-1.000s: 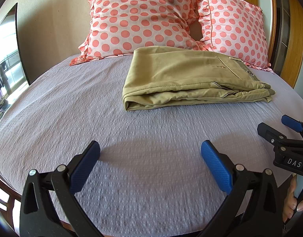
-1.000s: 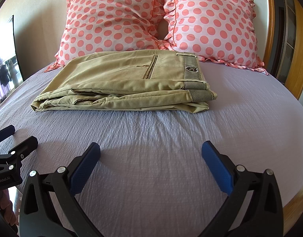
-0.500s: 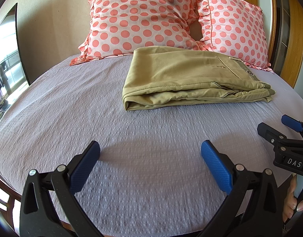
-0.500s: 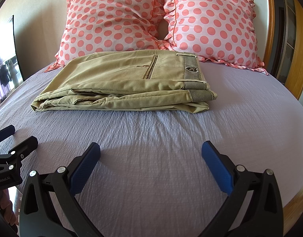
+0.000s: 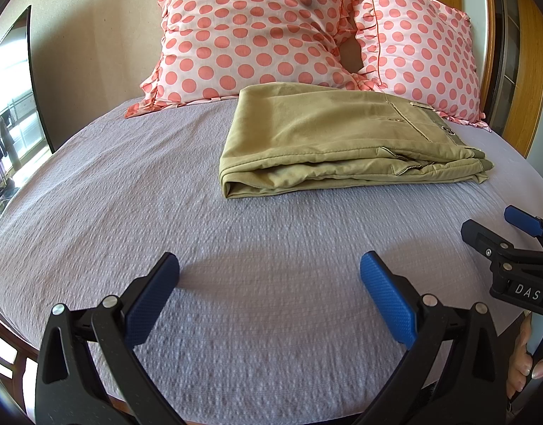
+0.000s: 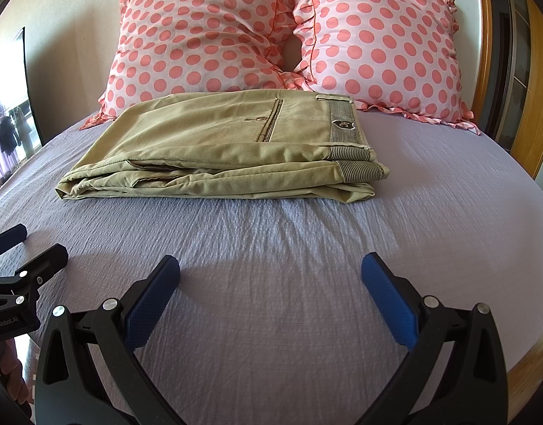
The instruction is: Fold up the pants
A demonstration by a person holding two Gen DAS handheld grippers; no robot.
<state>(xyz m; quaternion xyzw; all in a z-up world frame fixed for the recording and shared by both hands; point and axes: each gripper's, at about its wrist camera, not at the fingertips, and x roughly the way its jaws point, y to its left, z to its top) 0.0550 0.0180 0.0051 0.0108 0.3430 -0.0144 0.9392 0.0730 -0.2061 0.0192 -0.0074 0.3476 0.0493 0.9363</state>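
Note:
Khaki pants (image 5: pixel 335 141) lie folded in a flat stack on the lilac bed sheet (image 5: pixel 129 212), just in front of the pillows. They also show in the right wrist view (image 6: pixel 218 148), waistband to the right. My left gripper (image 5: pixel 269 276) is open and empty, low over the sheet, well short of the pants. My right gripper (image 6: pixel 270 276) is open and empty too, at the same distance. Each gripper shows at the edge of the other's view: the right gripper (image 5: pixel 509 233) and the left gripper (image 6: pixel 23 251).
Two pink polka-dot pillows (image 6: pixel 207 35) (image 6: pixel 381 42) lean against the wall behind the pants. A wooden headboard frame (image 6: pixel 533 71) stands at the right. A window (image 5: pixel 9 106) is at the left. The bed's wooden edge (image 6: pixel 530 354) shows at the lower right.

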